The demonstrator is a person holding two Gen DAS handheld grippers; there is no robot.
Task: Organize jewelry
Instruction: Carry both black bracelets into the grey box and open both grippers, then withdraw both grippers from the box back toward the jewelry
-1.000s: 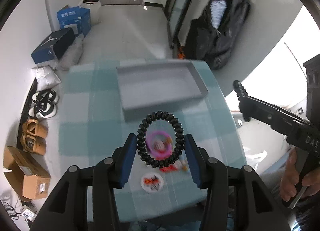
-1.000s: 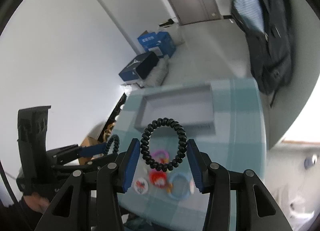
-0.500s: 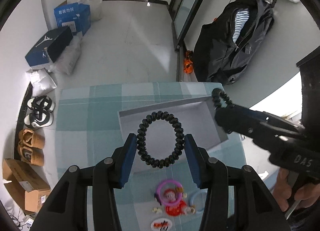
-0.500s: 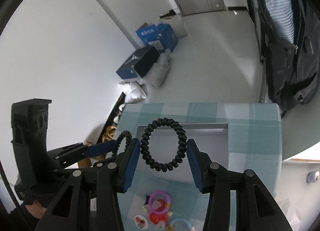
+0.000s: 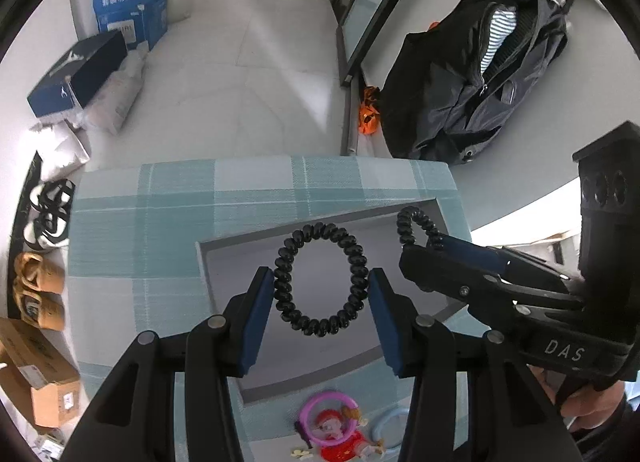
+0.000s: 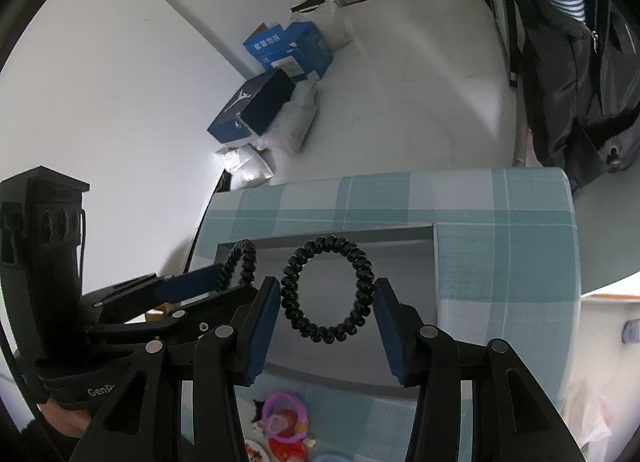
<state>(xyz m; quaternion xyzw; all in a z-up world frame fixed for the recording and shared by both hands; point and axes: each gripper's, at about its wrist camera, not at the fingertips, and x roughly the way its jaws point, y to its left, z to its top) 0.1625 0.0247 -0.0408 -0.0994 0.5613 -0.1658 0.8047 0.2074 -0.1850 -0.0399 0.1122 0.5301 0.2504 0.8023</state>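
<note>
My left gripper [image 5: 321, 282] is shut on a black coil hair tie [image 5: 356, 258], held above the grey tray [image 5: 224, 274]. My right gripper [image 6: 327, 294] is shut on a second black coil hair tie [image 6: 362, 266], also above the grey tray [image 6: 400, 236]. In the left wrist view the right gripper [image 5: 424, 246] shows at the right with its hair tie [image 5: 404, 221] over the tray's far right corner. In the right wrist view the left gripper [image 6: 224, 274] shows at the left with its hair tie [image 6: 240, 262] over the tray's left end.
The tray lies on a teal checked tablecloth [image 5: 160, 221]. In front of the tray lie a pink ring [image 5: 320, 414], a red doll clip [image 5: 340, 442] and a light blue ring [image 5: 384, 426]. Boxes, shoes and a black bag [image 5: 472, 81] stand on the floor beyond.
Both grippers have moved forward from over the small trinkets to above the tray, each still holding its hair tie. The two grippers have come closer together.
</note>
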